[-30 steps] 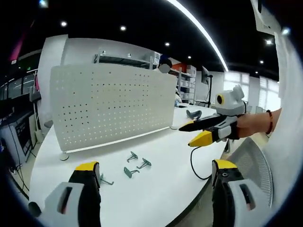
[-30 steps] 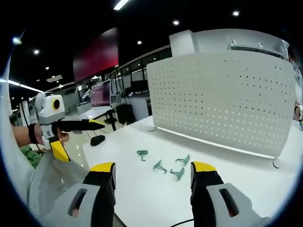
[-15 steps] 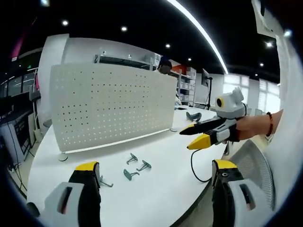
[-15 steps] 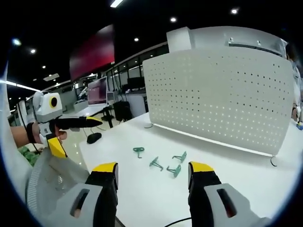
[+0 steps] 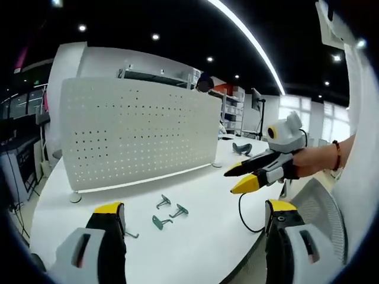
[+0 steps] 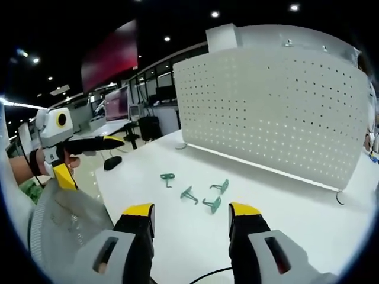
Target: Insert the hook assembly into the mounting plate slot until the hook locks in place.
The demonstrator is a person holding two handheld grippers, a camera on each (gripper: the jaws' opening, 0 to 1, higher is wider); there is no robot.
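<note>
A big white table (image 5: 201,236) is taking up most of the space, with a white pegboard (image 5: 136,133) standing upright on little feet along its far side; in the right gripper view the same pegboard (image 6: 278,112) is sitting up and to the right. Out in the open on the tabletop, in front of the board and not touching it, four small green-grey hooks (image 5: 169,212) are lying loose in a little cluster, three close together and one a bit off to the side near the left jaw. In the right gripper view the hooks (image 6: 198,192) are lying just past the jaw tips. The left gripper (image 5: 192,216) is hanging over the near edge with its yellow-tipped jaws spread wide and nothing between them. The right gripper (image 6: 189,214) is doing the same, jaws apart and empty, hovering above the table. From the left gripper view you're also seeing the right gripper (image 5: 240,177) held in a hand, off to the right of the hooks, with its jaws apart. A black cable (image 5: 246,207) is trailing over the table edge.
</note>
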